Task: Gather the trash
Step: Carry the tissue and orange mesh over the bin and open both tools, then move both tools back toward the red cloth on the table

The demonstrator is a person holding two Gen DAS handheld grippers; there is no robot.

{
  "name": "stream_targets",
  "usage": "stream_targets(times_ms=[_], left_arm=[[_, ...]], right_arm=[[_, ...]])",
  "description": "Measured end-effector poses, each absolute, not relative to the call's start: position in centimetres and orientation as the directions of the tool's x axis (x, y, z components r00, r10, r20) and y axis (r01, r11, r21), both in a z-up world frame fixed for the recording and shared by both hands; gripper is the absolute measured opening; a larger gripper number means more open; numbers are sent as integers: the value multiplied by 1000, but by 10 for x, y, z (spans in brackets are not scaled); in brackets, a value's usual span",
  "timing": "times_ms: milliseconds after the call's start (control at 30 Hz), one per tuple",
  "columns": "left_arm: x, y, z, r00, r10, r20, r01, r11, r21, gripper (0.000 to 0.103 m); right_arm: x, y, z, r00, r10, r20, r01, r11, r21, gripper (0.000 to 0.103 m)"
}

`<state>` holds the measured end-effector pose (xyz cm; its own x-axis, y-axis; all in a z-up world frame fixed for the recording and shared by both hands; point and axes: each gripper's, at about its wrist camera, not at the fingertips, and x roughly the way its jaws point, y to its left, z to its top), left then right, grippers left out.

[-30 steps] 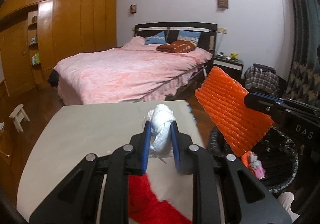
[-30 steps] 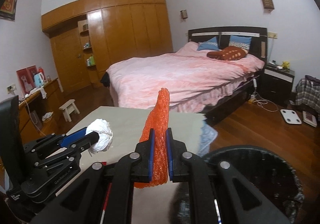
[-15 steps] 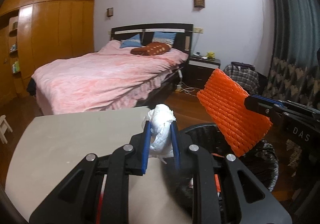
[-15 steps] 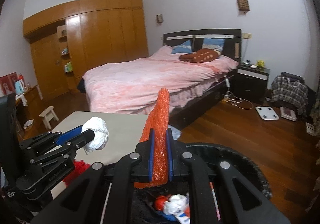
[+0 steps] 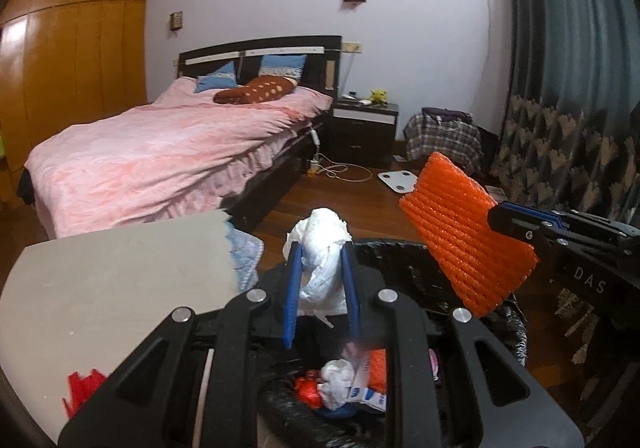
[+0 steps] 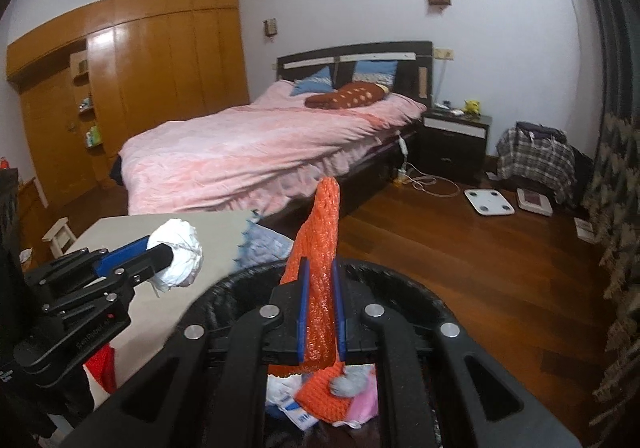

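Note:
My left gripper [image 5: 320,252] is shut on a crumpled white tissue wad [image 5: 322,244] and holds it above the near rim of a black-lined trash bin [image 5: 460,264]. It also shows in the right wrist view [image 6: 176,260], holding the tissue wad [image 6: 180,252]. My right gripper [image 6: 320,272] is shut on an orange foam net sleeve [image 6: 324,232] above the bin [image 6: 400,284]. The sleeve shows in the left wrist view [image 5: 464,236], held over the bin's right side. The bin holds several pieces of trash [image 5: 348,388].
A grey table [image 5: 112,288] stands left of the bin with a red scrap [image 5: 84,392] on it. A pink bed [image 5: 160,163], a nightstand [image 5: 364,127], a floor scale [image 6: 488,201] and dark curtains [image 5: 568,107] lie beyond.
Both grippers have moved right from over the table to over the trash bin, still holding the tissue wad and the orange sleeve. The bin's contents have come into view.

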<state>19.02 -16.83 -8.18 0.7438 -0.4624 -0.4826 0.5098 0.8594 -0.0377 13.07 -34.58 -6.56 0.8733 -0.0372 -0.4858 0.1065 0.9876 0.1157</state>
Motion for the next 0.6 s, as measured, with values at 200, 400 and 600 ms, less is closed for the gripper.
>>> stream_targets(times_ms=[200, 400, 600], left_arm=[[196, -192, -99, 700, -501, -509, 554, 830, -55, 20], [202, -197, -109, 671, -526, -523, 576, 814, -80, 46], [203, -180, -111, 696, -500, -516, 541, 837, -81, 64]], right_arm=[[127, -360, -81, 858, -63, -510, 142, 983, 118, 11], [126, -370, -97, 834, -98, -543, 180, 979, 100, 18], [121, -371, -104, 827, -124, -549, 204, 975, 86, 54]])
